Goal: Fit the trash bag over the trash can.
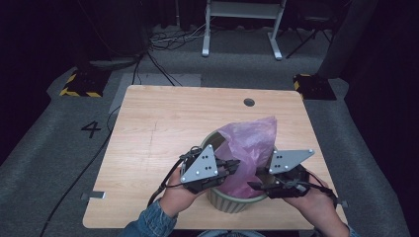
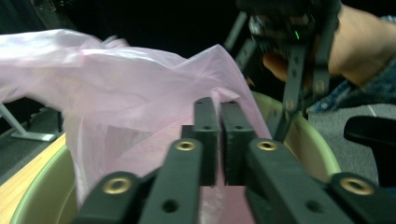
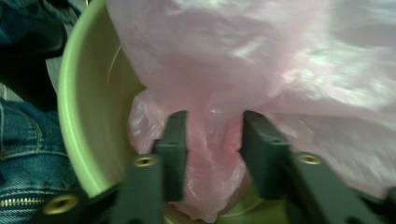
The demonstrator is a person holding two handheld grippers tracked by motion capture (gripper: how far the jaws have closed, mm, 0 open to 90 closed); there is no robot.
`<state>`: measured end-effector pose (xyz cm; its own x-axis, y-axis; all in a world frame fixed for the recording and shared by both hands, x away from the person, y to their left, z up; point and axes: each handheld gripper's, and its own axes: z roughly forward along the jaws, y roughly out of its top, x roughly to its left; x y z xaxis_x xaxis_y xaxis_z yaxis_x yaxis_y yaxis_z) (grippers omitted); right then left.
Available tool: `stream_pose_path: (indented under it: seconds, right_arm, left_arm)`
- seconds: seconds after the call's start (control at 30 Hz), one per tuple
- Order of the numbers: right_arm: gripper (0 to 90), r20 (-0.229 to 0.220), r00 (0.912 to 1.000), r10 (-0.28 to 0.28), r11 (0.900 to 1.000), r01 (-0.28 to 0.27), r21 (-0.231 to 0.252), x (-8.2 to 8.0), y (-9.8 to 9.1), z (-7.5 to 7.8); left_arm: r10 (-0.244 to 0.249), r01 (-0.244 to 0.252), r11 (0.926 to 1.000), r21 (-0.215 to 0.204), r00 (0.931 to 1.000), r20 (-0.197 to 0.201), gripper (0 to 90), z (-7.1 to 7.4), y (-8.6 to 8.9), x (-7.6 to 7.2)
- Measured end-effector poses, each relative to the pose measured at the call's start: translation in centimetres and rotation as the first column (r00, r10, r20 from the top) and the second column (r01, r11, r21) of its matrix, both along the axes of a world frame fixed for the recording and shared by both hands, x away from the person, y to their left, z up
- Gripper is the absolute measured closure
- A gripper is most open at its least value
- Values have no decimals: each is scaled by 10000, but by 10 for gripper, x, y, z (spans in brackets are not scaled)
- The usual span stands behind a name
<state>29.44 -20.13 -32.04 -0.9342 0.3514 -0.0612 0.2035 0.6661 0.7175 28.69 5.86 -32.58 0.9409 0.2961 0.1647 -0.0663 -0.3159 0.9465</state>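
A pale green bucket [image 1: 232, 203] stands on the table's near edge with a pink plastic bag [image 1: 249, 138] rising out of it. My left gripper [image 1: 232, 165] reaches over the bucket's left rim; in the left gripper view its jaws [image 2: 219, 140] are pressed together on a thin film of the bag [image 2: 140, 93]. My right gripper [image 1: 254, 185] comes in from the right rim. In the right gripper view its jaws [image 3: 212, 149] stand apart, with a bunched fold of the bag [image 3: 212, 135] between them, inside the bucket [image 3: 88, 116].
The wooden table [image 1: 163, 123] has a round cable hole [image 1: 249, 102] near its far edge. Beyond it stand a white desk frame [image 1: 242, 29], floor cables [image 1: 163, 39] and two yellow-and-black striped bases [image 1: 81, 84]. A denim sleeve [image 1: 150, 222] enters at the bottom.
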Motion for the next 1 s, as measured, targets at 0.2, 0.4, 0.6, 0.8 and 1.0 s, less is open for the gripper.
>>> stream_pose_path:
  seconds: [0.2,0.4,0.6,0.8,1.0]
  right_arm:
    - [508,95,9985,-535,9950,525,850,4,-27,20]
    - [437,314,9861,-1632,9771,1572,1434,19,-47,34]
    - [456,44,9753,-2208,9549,2152,2045,44,-52,36]
    - [461,-491,9745,-2190,9457,2244,2354,70,-42,33]
    - [801,-863,9857,-1451,9582,1617,2359,83,-30,31]
  left_arm:
    - [-80,73,9997,240,9996,278,898,-1,1,-4]
    - [-157,142,9995,298,9987,494,898,0,1,-7]
    - [-242,234,9996,152,9982,550,897,1,9,-9]
    - [-338,341,9994,-61,9980,540,897,2,17,-9]
    - [288,-300,9995,141,9966,774,896,-2,27,-9]
